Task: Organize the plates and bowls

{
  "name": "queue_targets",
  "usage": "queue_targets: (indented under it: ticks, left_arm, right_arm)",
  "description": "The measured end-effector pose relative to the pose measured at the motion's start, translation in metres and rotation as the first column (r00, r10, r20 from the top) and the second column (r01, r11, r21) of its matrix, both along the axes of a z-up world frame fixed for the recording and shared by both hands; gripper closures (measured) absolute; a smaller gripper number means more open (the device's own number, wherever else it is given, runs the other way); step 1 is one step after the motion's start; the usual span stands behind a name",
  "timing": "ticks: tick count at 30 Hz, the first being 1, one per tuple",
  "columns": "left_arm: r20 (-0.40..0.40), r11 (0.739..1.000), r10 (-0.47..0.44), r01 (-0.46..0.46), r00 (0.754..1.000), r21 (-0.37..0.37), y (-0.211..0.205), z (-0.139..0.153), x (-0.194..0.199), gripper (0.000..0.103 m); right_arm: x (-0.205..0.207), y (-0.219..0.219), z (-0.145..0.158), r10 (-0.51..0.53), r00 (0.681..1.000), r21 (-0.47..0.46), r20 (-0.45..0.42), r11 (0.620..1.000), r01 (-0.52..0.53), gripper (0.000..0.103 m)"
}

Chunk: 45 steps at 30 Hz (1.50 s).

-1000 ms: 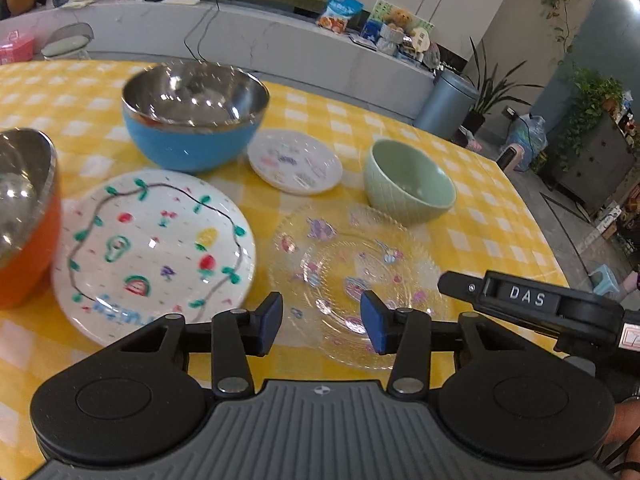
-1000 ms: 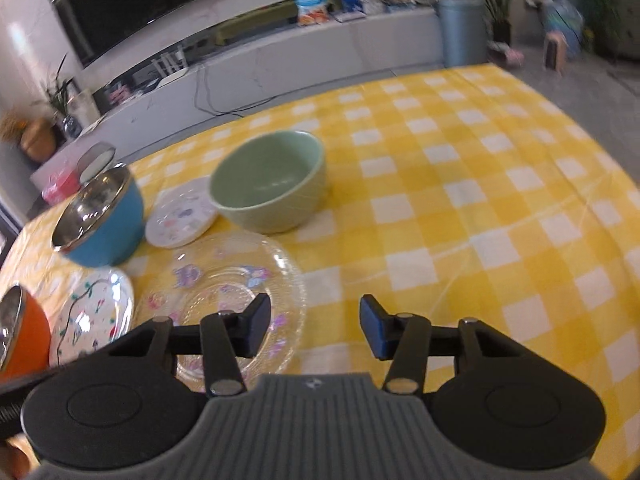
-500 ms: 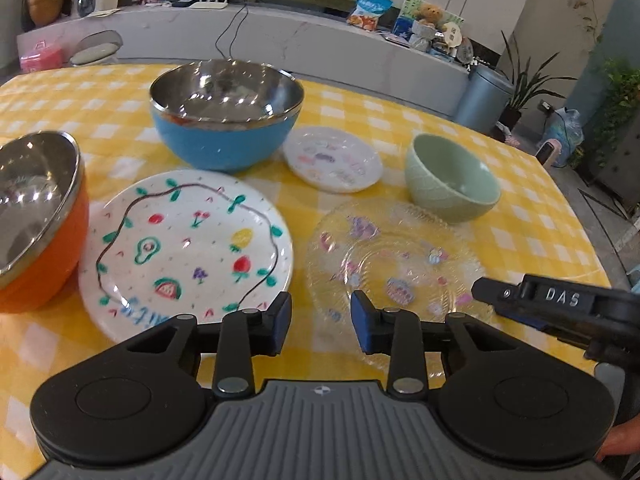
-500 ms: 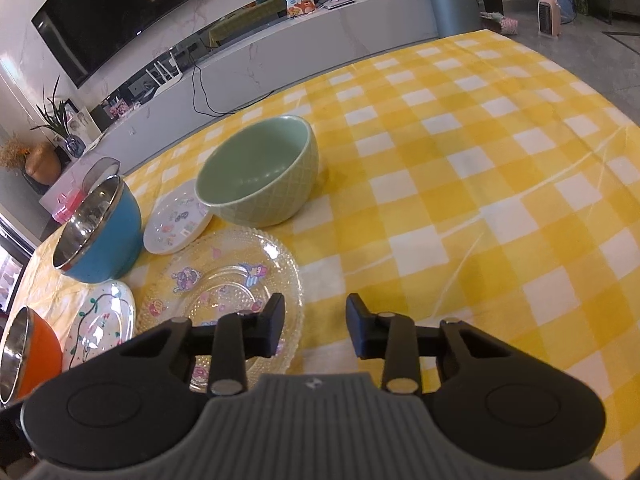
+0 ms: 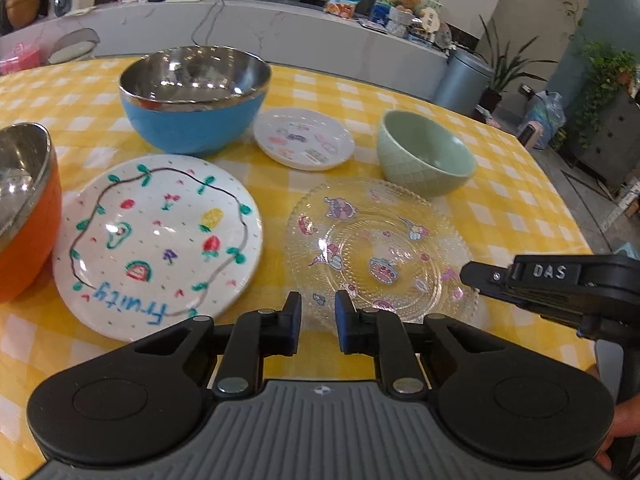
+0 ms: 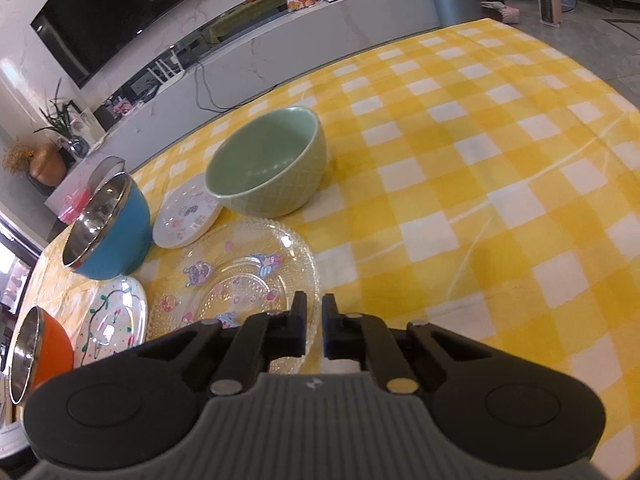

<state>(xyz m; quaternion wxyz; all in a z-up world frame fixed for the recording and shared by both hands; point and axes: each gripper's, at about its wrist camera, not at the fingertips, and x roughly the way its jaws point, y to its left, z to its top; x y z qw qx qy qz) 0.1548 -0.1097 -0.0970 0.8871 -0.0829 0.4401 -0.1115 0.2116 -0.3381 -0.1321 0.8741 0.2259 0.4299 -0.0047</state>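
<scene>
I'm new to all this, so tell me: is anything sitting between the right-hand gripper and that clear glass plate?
Nothing visible. The right gripper hangs over the near rim of the glass plate, its jaws just closed with nothing between them. The green bowl stands behind the plate, out of the way.

Left gripper (image 5: pixel 317 322) narrowed, just closing, nothing between; right gripper (image 6: pixel 315 326) nearly shut, both angled downward.

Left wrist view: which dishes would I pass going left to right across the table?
Orange steel-lined bowl → white plate painted with fruit → small white sticker plate → clear glass plate with cartoon stickers → pale green ceramic bowl.
</scene>
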Motion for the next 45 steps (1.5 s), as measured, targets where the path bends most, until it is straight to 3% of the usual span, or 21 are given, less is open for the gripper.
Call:
queue_targets:
  ticks: [6,11,16,18,19,22,34,45]
  left_arm:
    - [-0.008,1.000,-0.008,0.008,1.000,-0.019,-0.002,-0.001,0.002,0.081]
    - [0.005,0.999,0.014,-0.014,1.000,-0.036,0.002,-0.004,0.015,0.077]
    - [0.004,0.999,0.024,-0.024,1.000,-0.048,0.002,-0.009,0.024,0.075]
    - [0.012,0.999,0.018,-0.018,1.000,-0.040,0.001,-0.009,0.025,0.075]
    - [0.015,0.999,0.018,-0.017,1.000,-0.038,0.002,-0.009,0.024,0.076]
    - [0.021,0.999,0.018,-0.018,1.000,-0.036,0.004,-0.010,0.024,0.083]
    - [0.054,1.000,0.006,-0.005,0.999,-0.024,0.013,0.008,0.009,0.088]
    - [0.045,0.999,0.033,-0.033,0.998,-0.002,0.035,0.029,-0.025,0.089]
  right_arm:
    - [-0.002,-0.007,0.002,-0.014,1.000,-0.007,-0.009,1.000,0.014,0.097]
    - [-0.001,-0.009,0.001,-0.018,1.000,0.026,0.013,1.000,0.017,0.073]
    - [0.003,-0.012,-0.003,-0.021,0.999,0.044,0.031,0.999,0.020,0.073]
    - [0.004,-0.014,-0.007,-0.025,0.999,0.065,0.026,0.998,0.023,0.081]
    - [0.005,-0.014,-0.009,-0.024,1.000,0.075,0.014,0.997,0.023,0.090]
    - [0.005,-0.015,-0.010,-0.029,1.000,0.076,0.011,0.997,0.028,0.093]
    - [-0.003,-0.011,-0.002,-0.028,1.000,0.072,-0.001,0.997,0.028,0.095]
    - [-0.038,0.003,0.009,0.028,1.000,0.143,-0.008,0.989,-0.027,0.094]
